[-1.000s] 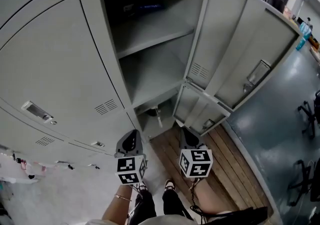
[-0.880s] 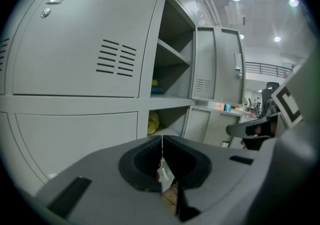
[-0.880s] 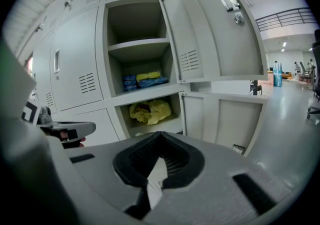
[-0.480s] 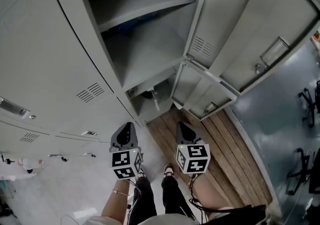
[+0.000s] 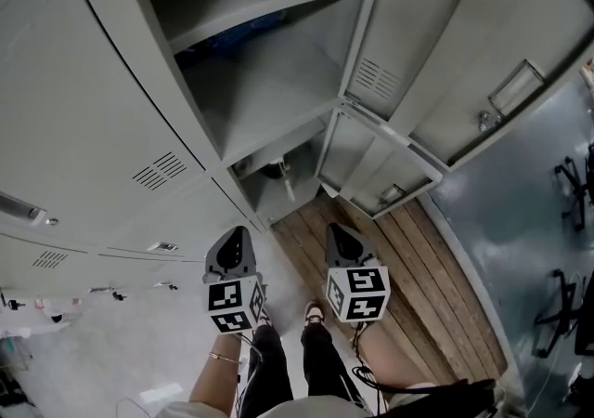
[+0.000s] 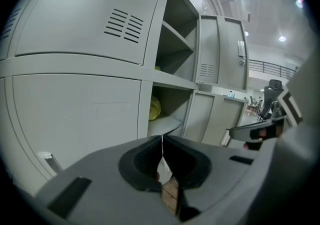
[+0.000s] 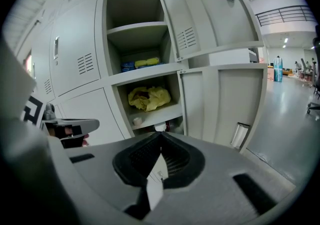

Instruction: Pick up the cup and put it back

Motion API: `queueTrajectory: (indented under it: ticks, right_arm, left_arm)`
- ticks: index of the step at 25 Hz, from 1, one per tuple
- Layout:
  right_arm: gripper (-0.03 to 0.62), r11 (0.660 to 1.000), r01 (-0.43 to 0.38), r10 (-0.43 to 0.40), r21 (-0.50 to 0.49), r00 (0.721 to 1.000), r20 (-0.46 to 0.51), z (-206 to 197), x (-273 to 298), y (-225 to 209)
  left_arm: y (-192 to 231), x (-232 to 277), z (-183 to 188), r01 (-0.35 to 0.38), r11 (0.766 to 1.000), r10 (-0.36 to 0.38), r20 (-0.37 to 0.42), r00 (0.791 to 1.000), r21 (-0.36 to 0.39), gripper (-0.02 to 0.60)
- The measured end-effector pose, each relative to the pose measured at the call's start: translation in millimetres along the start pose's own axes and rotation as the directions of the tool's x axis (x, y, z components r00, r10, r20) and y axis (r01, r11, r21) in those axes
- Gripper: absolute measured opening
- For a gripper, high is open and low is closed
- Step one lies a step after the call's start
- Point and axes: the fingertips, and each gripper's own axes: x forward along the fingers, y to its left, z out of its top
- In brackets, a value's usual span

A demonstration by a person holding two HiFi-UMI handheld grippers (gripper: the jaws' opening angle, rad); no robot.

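Cup, apparently the small white item (image 7: pixel 160 127) low in the open locker compartment (image 7: pixel 174 94) below the yellow cloth (image 7: pixel 145 97), sat untouched ahead of both jaw pairs, while left gripper (image 6: pixel 162 139) and right gripper (image 7: pixel 161 135) were pressed together, empty, so pick-up and return were both still to do.

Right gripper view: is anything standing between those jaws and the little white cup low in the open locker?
Nothing visible does. The locker door stands open to one side, and what looks like the cup shows just past the shut jaws of the right gripper. The yellow cloth lies on the shelf above it.
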Motion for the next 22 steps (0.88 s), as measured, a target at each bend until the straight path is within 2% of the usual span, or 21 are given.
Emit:
queueTrajectory:
  ticks: [1, 2, 3, 5, 8, 22]
  right_arm:
    - [0.007, 1.000, -0.005, 0.005, -0.001, 1.000, -0.002, -1, 1, 1]
    - [0.061, 1.000, -0.009, 0.009, 0.001, 1.000, -0.004, -2, 3, 1]
    - [0.080, 1.000, -0.012, 0.012, 0.004, 1.000, -0.006, -4, 4, 1]
    - [0.083, 1.000, -0.013, 0.013, 0.008, 1.000, -0.009, -7, 8, 1]
    - [0.135, 1.000, -0.024, 0.025, 0.011, 1.000, -0.019, -12, 13, 1]
    - [0.276, 0.999, -0.051, 0.051, -0.012, 0.998, -0.036, -29, 39, 1]
  left_arm:
    - [0, 1, -1, -0.001, 1.000, 0.001, -0.002, 1.000, 0.000, 0.009]
    - [1, 1, -2, -0.001, 1.000, 0.001, -0.004, 1.000, 0.000, 0.009]
    - [1, 2, -4, -0.002, 1.000, 0.002, -0.007, 1.000, 0.000, 0.009]
    - [2, 3, -7, -0.005, 1.000, 0.005, -0.014, 1.000, 0.003, 0.009]
    - [4, 4, -13, -0.008, 1.000, 0.008, -0.024, 1.000, 0.005, 0.009]
    - [12, 12, -39, -0.022, 1.000, 0.022, -0.066, 0.998, 0.002, 0.009]
